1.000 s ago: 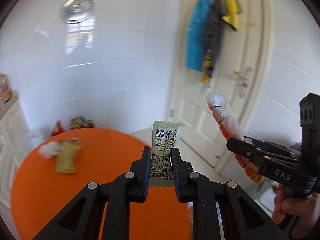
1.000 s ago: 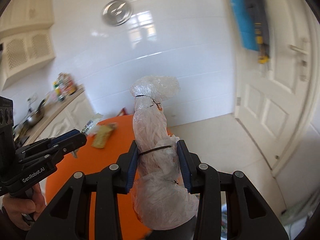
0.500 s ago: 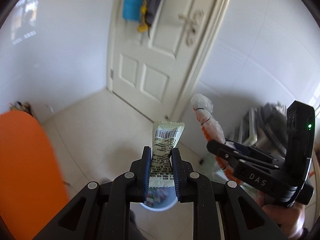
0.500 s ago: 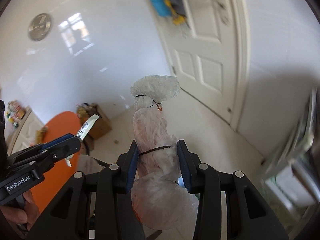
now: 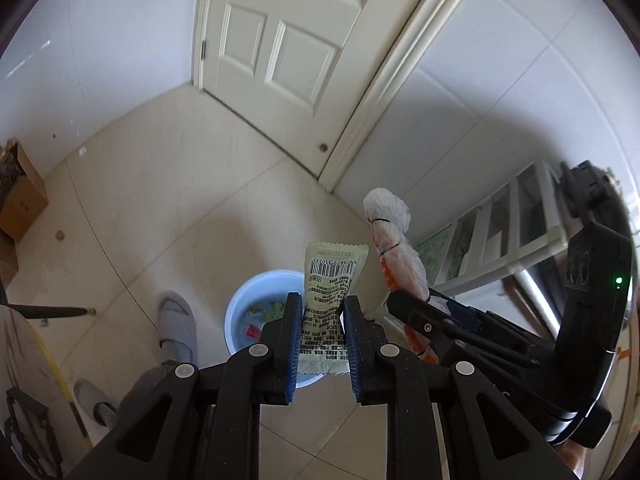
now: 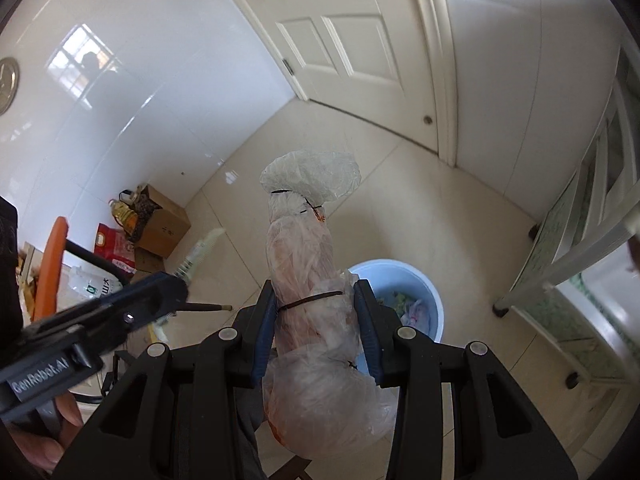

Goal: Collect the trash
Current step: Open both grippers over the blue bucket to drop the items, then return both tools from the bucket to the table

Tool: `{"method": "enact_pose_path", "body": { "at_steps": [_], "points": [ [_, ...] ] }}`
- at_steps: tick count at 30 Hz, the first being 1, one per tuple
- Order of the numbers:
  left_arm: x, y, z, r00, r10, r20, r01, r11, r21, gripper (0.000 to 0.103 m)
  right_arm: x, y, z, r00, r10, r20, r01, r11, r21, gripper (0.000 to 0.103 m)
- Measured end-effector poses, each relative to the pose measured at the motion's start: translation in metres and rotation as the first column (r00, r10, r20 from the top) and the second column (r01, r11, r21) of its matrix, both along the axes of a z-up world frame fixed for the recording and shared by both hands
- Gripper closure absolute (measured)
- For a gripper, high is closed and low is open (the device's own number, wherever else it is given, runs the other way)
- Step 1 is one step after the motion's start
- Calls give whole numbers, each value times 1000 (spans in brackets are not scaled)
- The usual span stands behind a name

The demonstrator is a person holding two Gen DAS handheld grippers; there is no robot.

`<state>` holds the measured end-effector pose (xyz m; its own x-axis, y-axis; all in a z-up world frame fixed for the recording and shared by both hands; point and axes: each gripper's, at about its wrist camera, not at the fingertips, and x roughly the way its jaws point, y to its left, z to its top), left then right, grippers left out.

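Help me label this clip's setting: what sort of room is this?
Probably a room in a home, maybe a kitchen or utility area: glossy white tiled walls, a white panelled door, a beige tile floor with a light blue bin holding trash, and a cardboard box with an oil bottle beside it.

White panelled door [image 5: 280,52] shut; cardboard box [image 6: 162,226] far left of door by wall; white rack [image 6: 588,240] right of door.
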<state>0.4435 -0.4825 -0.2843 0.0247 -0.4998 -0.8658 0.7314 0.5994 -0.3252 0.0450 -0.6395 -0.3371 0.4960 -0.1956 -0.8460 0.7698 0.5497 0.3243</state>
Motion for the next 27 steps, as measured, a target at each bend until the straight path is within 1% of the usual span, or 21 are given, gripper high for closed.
{"method": "enact_pose_path", "body": {
  "at_steps": [1,2,3,4,5,6,7,8,9,10,11,12,13,14,15,17,20,24,27],
  "points": [
    [9,-19,0,1000,-4,-8,4,1000,9,85,1,-3,-3,1000,-6,-1,6,1000,8,63],
    [18,-29,-3,1000,-10,-14,10,1000,19,83,2,-6,-7,1000,-17,-2,17,1000,16,62],
    [20,-36,-6,1000,-15,-20,15,999,28,84,1,-10,-12,1000,-27,-7,27,999,27,62],
    [22,-47,-10,1000,-18,-24,19,999,40,81,3,-14,-17,999,-35,-13,35,999,39,62],
    [28,-60,-10,999,-24,-27,25,998,51,72,3,-18,-21,999,-42,-17,43,998,50,60],
    [28,-60,-12,999,-25,-23,26,998,64,64,3,-19,-24,999,-50,-18,51,997,56,57],
    [34,-82,-16,1000,-22,-18,23,997,73,44,3,-21,-27,998,-58,-19,59,997,58,53],
    [39,-91,-19,1000,-13,-8,14,997,77,29,3,-22,-28,998,-66,-19,67,996,61,48],
    [44,-95,-20,1000,-5,1,5,997,71,27,3,-21,-29,997,-70,-19,71,996,62,42],
    [45,-96,-20,1000,2,10,-3,997,73,25,2,-20,-29,997,-74,-22,75,995,59,38],
    [45,-96,-21,1000,10,19,-12,996,90,24,1,-19,-29,996,-81,-31,82,995,50,28],
    [44,-97,-25,1000,16,22,-18,994,104,24,1,-19,-29,996,-86,-37,88,995,45,22],
    [42,-95,-26,1000,24,20,-26,993,111,24,0,-17,-28,995,-94,-42,95,995,40,20],
    [40,-93,-24,999,30,25,-33,993,113,24,0,-17,-27,994,-100,-46,102,994,36,15],
    [37,-90,-21,999,36,37,-40,992,115,23,-1,-16,-25,993,-110,-50,112,993,27,8],
    [30,-85,-11,996,43,75,-51,992,114,20,-2,-14,-21,990,-126,-57,127,992,9,0],
    [18,-76,3,991,55,120,-67,992,103,17,0,-9,-13,987,-134,-91,133,991,-21,0],
    [3,-55,25,983,78,164,-92,993,76,16,6,5,5,989,-116,-90,112,992,-51,0],
    [-9,-36,47,978,97,187,-107,993,43,16,12,20,25,993,-95,-76,89,993,-79,0]
  ]
}}
